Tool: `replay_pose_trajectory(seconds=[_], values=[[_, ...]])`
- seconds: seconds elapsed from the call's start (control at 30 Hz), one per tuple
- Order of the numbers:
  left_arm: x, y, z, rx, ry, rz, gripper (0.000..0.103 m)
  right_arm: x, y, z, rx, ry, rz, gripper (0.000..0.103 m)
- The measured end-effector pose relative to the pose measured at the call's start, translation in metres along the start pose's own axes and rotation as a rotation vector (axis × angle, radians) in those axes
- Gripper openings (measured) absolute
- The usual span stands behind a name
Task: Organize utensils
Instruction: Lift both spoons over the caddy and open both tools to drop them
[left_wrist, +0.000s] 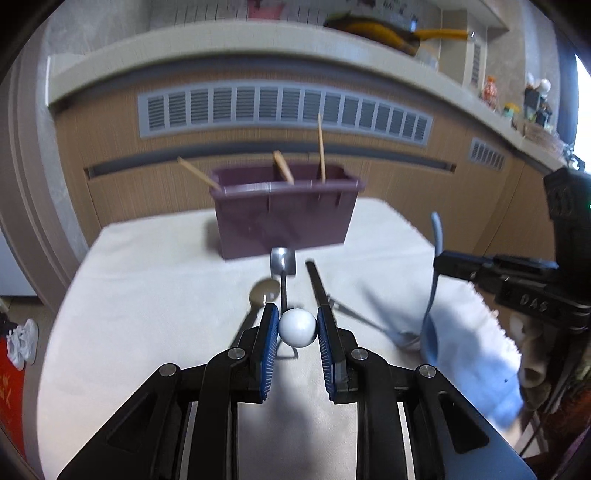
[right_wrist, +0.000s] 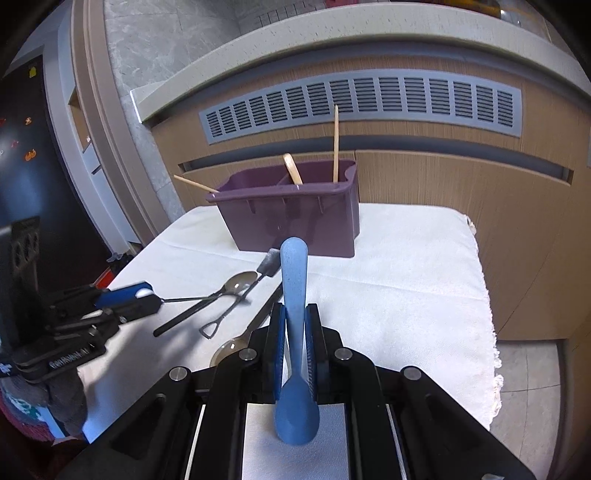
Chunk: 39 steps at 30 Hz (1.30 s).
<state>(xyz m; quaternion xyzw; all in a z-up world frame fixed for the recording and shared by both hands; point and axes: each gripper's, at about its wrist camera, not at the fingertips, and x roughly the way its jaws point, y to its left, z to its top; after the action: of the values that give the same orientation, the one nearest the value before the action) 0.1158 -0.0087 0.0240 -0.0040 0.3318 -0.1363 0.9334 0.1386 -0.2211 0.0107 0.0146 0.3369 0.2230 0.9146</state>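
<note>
The left gripper (left_wrist: 297, 326) has its two blue pads closed almost fully on a white ball (left_wrist: 297, 327), which is the round end of a thin metal utensil (left_wrist: 283, 275); the utensil's stem runs away from the jaws to a small flat square blade that lies on the cloth just in front of the purple caddy. The right gripper (right_wrist: 295, 341) is shut tight on the handle of a blue spoon (right_wrist: 294, 295), and the spoon stands nearly upright between the pads, its bowl down near the camera and the rounded handle end pointing toward the caddy. Between the two grippers, several utensils lie on the white cloth (right_wrist: 399, 280): a metal spoon (right_wrist: 240, 282) with its bowl toward the far side, a long black stick-like piece (left_wrist: 317, 282) just right of the left gripper, and another metal spoon (right_wrist: 227, 349) whose bowl is close to the right gripper's left finger. The purple caddy (right_wrist: 291, 218) stands at the far middle of the table, with dividers inside. Three wooden sticks (right_wrist: 335, 144) lean out of it, one tilted far to the left, one short and wide in the middle, one almost upright at the right. Behind the table there is a wooden wall with a grey vent grille (left_wrist: 284, 110).
</note>
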Motion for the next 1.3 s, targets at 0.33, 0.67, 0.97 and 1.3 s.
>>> replay_pose_trajectory(seconds=[0.33,0.67,0.97,1.3], values=[[-0.038,0.015,0.033,-0.029,-0.097,-0.013,0.022,-0.02,0.007,0.014,-0.008,-0.07,0.007,0.01],[-0.048,0.022,0.06,-0.054,-0.149,-0.03,0.022,-0.027,0.017,0.036,-0.043,-0.11,-0.008,0.01],[-0.077,0.03,0.157,-0.067,-0.327,-0.086,0.022,-0.081,0.036,0.137,-0.132,-0.367,-0.062,0.01],[-0.008,0.054,0.221,-0.103,-0.376,-0.11,0.022,-0.021,0.032,0.195,-0.153,-0.423,-0.121,0.01]])
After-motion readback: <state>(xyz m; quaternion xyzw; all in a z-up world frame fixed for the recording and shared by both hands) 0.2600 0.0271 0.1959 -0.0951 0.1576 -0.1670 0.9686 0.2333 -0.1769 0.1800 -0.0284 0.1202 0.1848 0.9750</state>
